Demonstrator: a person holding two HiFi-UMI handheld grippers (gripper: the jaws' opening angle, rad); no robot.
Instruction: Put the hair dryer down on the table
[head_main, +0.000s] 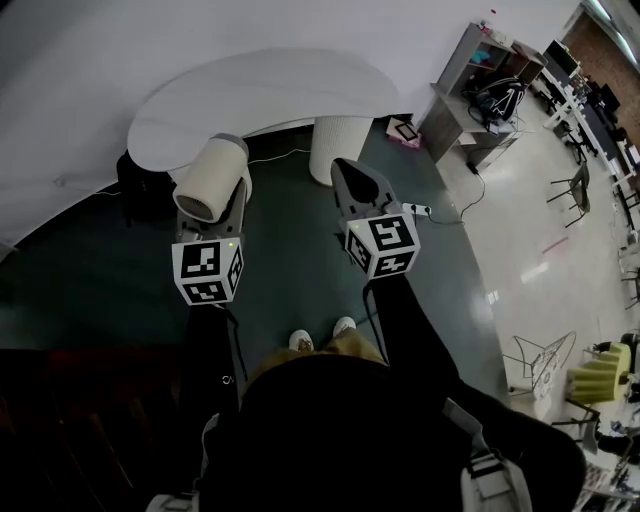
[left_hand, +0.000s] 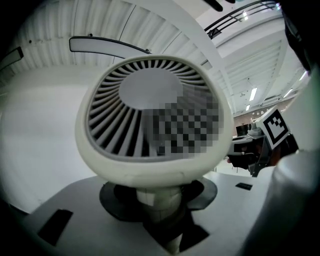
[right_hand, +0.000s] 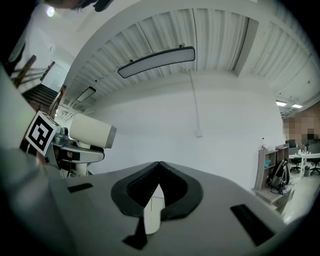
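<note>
**A:** Where was the hair dryer (head_main: 212, 180) at that moment?

**B:** It was in the left gripper (left_hand: 160, 197), up in the air and not lying on the white table (head_main: 290, 85). In the head view it hung near the front edge of the table, above the dark floor (head_main: 290, 280). Whether its nose was already over the tabletop I could not say for sure, because the camera looked down so steeply.

**A:** How did the left fingers stand?

**B:** They were clamped on the handle (left_hand: 161, 209), one dark pad on each side, just under the cream body. The round rear grille (left_hand: 112, 125) faced the camera and filled most of the left gripper view.

**A:** And the right gripper (right_hand: 159, 165)?

**B:** Its two fingers were closed together, the tips touching, and nothing was between them. It was held beside the left one, a little apart, and pointed toward the ribbed white pedestal (head_main: 340, 148) of the table.

**A:** What else was there?

**B:** The pale shoes (head_main: 301, 341) of the person showed on the floor between the two arms, and a grey shelf unit (head_main: 465, 95) stood by the wall on the right
</note>
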